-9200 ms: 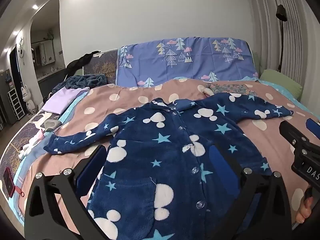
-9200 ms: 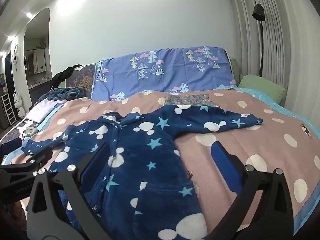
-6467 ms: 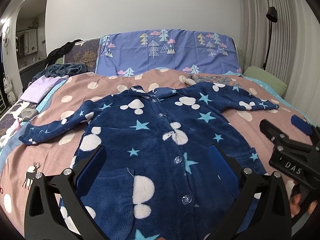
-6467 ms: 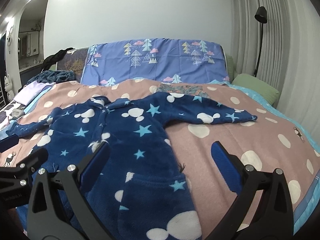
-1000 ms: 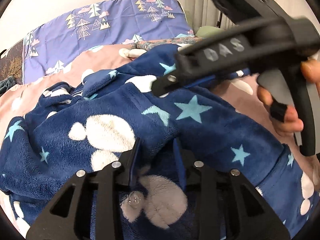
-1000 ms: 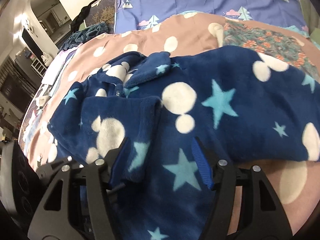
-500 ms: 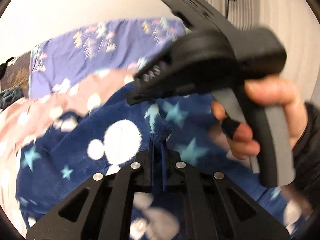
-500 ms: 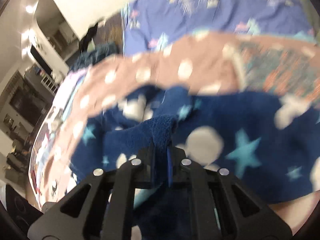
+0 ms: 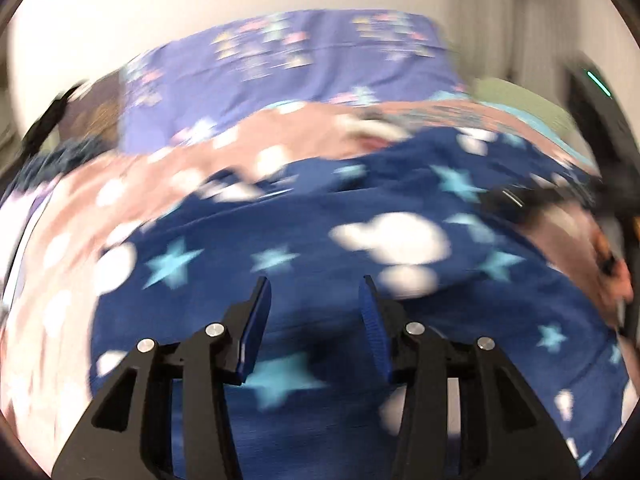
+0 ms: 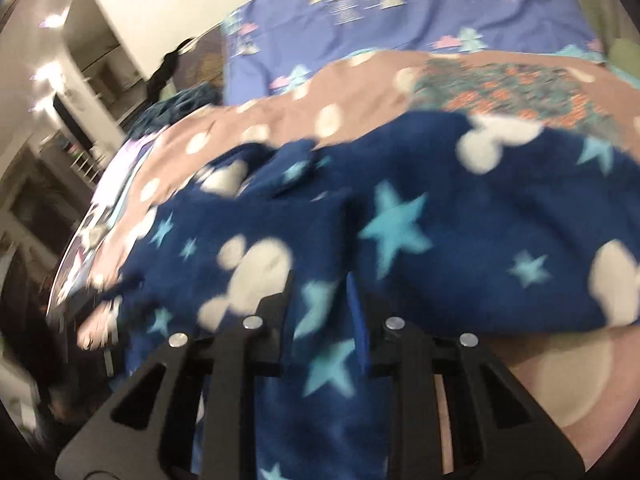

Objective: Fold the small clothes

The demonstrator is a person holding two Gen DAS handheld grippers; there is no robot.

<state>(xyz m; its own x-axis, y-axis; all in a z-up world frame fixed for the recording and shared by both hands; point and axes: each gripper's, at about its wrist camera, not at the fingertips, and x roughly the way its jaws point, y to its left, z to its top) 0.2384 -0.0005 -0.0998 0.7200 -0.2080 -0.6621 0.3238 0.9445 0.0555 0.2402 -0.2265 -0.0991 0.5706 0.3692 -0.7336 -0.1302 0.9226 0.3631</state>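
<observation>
A navy fleece child's garment [image 9: 320, 240] with white mouse shapes and light blue stars lies on the bed, its left side folded over the body. It also fills the right wrist view [image 10: 440, 240]. My left gripper [image 9: 314, 292] is open just above the folded fleece, nothing between its blue pads. My right gripper [image 10: 320, 292] is partly open over the folded edge, holding nothing. The right gripper's body and the hand holding it show at the right edge of the left wrist view [image 9: 600, 220]. Both views are motion-blurred.
The bed has a pink cover with white dots [image 9: 100, 208] and a purple tree-print pillow cover [image 9: 300, 72] at the head. A floral cloth [image 10: 520, 88] lies behind the garment. A green pillow [image 9: 520, 96] is at the right, dark clothes [image 10: 176, 108] at the left.
Both grippers were shut on folds of the fleece half a second ago; now both have opened and let it go. The folded side has dropped flat onto the garment.
</observation>
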